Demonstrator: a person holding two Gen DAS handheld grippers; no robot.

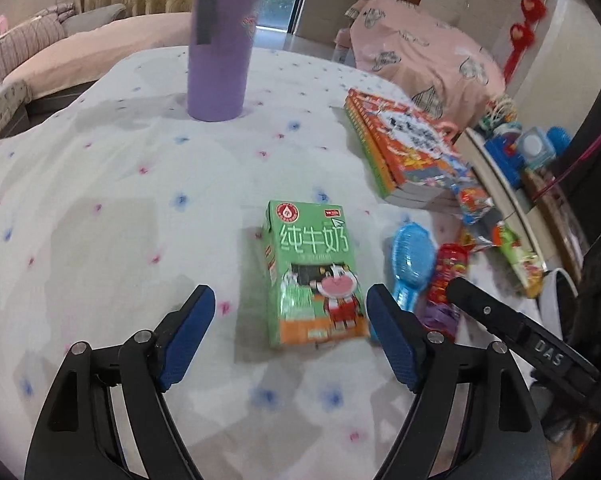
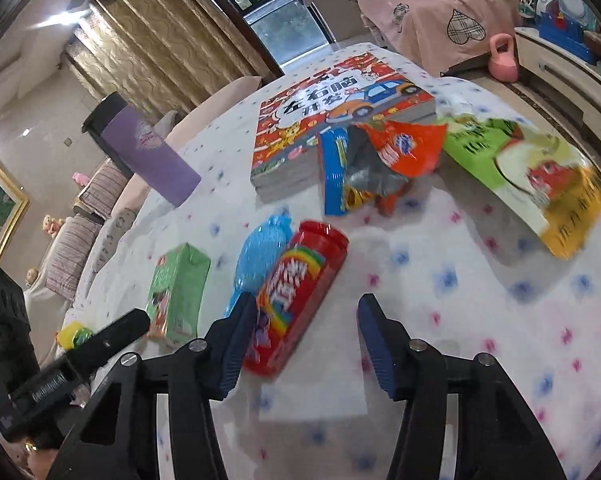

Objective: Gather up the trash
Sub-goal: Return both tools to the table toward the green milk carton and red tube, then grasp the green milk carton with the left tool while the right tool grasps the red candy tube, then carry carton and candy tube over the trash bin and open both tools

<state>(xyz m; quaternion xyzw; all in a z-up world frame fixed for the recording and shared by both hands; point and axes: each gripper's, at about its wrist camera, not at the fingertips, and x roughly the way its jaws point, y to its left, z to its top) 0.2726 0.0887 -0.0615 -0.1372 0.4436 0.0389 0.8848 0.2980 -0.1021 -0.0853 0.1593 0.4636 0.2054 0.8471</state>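
A green milk carton (image 1: 316, 276) lies flat on the flowered white tablecloth (image 1: 100, 200), between the spread blue fingertips of my left gripper (image 1: 290, 296), which is open; neither pad presses on it. A red candy canister (image 2: 300, 292) lies on its side between the fingers of my right gripper (image 2: 306, 304). The left pad is right at its side and the right pad stands well clear, so this gripper is open. Torn snack wrappers (image 2: 380, 160) and a green snack bag (image 2: 520, 172) lie further back. The carton (image 2: 176, 292) also shows at the left in the right wrist view.
A tall purple tumbler (image 1: 220, 68) stands at the back of the table. A stack of children's books (image 1: 408, 148) lies at the right, a blue hairbrush (image 2: 264, 256) beside the canister. A low cabinet with toys (image 1: 516, 152) runs along the table's right side.
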